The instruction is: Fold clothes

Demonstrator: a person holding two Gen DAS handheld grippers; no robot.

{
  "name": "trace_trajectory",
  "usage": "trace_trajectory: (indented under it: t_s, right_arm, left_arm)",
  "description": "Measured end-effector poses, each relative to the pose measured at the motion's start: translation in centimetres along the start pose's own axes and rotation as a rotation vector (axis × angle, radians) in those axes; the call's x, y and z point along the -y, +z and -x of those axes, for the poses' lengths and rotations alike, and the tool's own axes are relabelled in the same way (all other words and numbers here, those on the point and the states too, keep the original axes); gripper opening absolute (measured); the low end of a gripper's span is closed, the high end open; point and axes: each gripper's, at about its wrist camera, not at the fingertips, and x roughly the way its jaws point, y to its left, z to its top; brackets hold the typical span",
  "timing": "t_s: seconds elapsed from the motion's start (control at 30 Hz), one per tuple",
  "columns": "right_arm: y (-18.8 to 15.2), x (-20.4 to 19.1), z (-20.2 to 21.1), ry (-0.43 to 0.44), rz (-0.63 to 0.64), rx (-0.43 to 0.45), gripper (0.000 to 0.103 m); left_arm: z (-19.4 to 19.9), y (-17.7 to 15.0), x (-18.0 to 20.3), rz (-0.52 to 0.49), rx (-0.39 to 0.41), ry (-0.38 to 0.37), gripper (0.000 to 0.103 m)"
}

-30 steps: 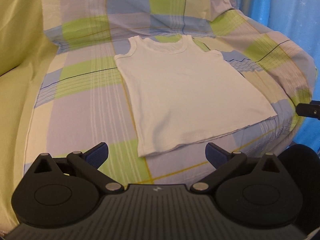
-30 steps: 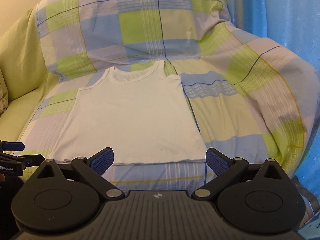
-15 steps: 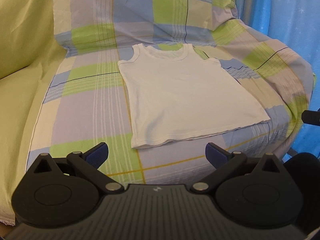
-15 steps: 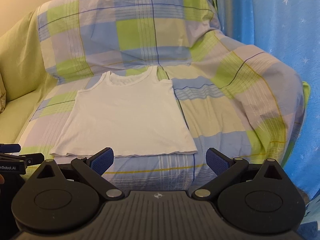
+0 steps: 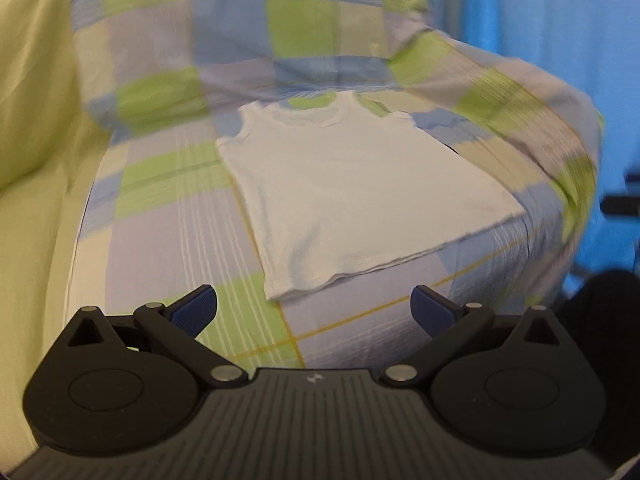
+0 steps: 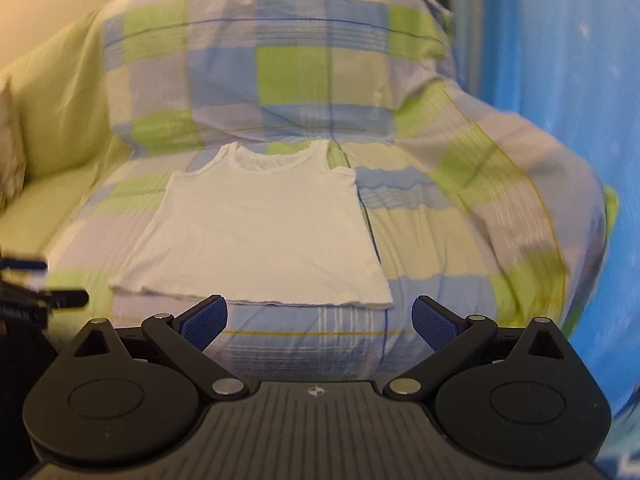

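Note:
A white sleeveless top point(image 5: 352, 196) lies spread flat on the seat of a sofa, neck toward the backrest and hem toward me; in the right wrist view the top point(image 6: 264, 232) sits left of centre. My left gripper point(image 5: 314, 312) is open, hovering short of the hem's left corner with nothing between its blue pads. My right gripper point(image 6: 320, 322) is open too, held back in front of the seat edge below the hem's right half. Neither touches the cloth.
A blue, green and lilac checked sheet point(image 6: 460, 208) covers the sofa seat, backrest and right arm. A plain yellow-green cover point(image 5: 36, 128) lies to the left. A blue curtain point(image 6: 560, 60) hangs at the right. The left gripper point(image 6: 28, 292) shows at the left edge.
Both grippers have drawn back from the sofa, so the top looks smaller and farther away. Both views are now motion-blurred. Both grippers stay open and the top has not moved.

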Motion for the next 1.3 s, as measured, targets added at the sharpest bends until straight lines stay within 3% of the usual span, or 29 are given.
trace_trajectory:
  t_s: [0.07, 0.17, 0.23, 0.43, 0.53, 0.73, 1.03, 1.07, 1.13, 1.2, 1.3]
  right_arm:
    - [0.1, -0.3, -0.3, -0.034, 0.132, 0.008, 0.101]
    - [0.3, -0.3, -1.3, -0.075, 0.243, 0.003, 0.101]
    - [0.4, 0.0, -2.3, -0.066, 0.238, -0.01, 0.101]
    - [0.3, 0.0, -5.4, -0.016, 0.202, -0.047, 0.101]
    - [0.2, -0.4, -6.7, -0.008, 0.211, -0.061, 0.101]
    - [0.2, -0.9, -8.7, 0.021, 0.202, -0.076, 0.101]
    - [0.0, -2.3, -10.1, 0.054, 0.214, -0.076, 0.101]
    - [0.0, -2.3, -10.1, 0.054, 0.218, -0.076, 0.101]
    - [-0.1, -2.3, -10.0, 0.05, 0.227, -0.07, 0.101]
    - [-0.3, -2.2, -9.8, 0.044, 0.238, -0.063, 0.101]
    - [-0.7, -2.6, -9.7, 0.032, 0.299, -0.053, 0.101]
  left_arm:
    - [-0.8, -0.5, 0.3, -0.195, 0.014, -0.006, 0.101]
    - [-2.8, -1.5, 0.8, -0.46, -0.001, 0.007, 0.075]
    - [-4.1, -2.2, 1.1, -0.605, -0.009, 0.013, 0.059]
    - [-7.9, -4.3, 1.7, -0.881, -0.044, 0.014, 0.057]
    - [-8.4, -5.0, 2.2, -1.011, -0.002, 0.013, 0.06]
    - [-9.4, -4.3, 2.6, -1.089, 0.018, 0.003, 0.061]
    - [-10.8, -3.5, 4.6, -1.084, 0.059, 0.057, 0.057]
    - [-10.8, -3.6, 4.8, -1.094, 0.067, 0.067, 0.054]
    - [-11.0, -4.0, 5.1, -1.105, 0.069, 0.096, 0.023]
    - [-11.3, -4.5, 5.2, -1.112, 0.06, 0.126, 0.016]
    - [-10.8, -3.9, 4.8, -1.036, 0.054, 0.081, 0.006]
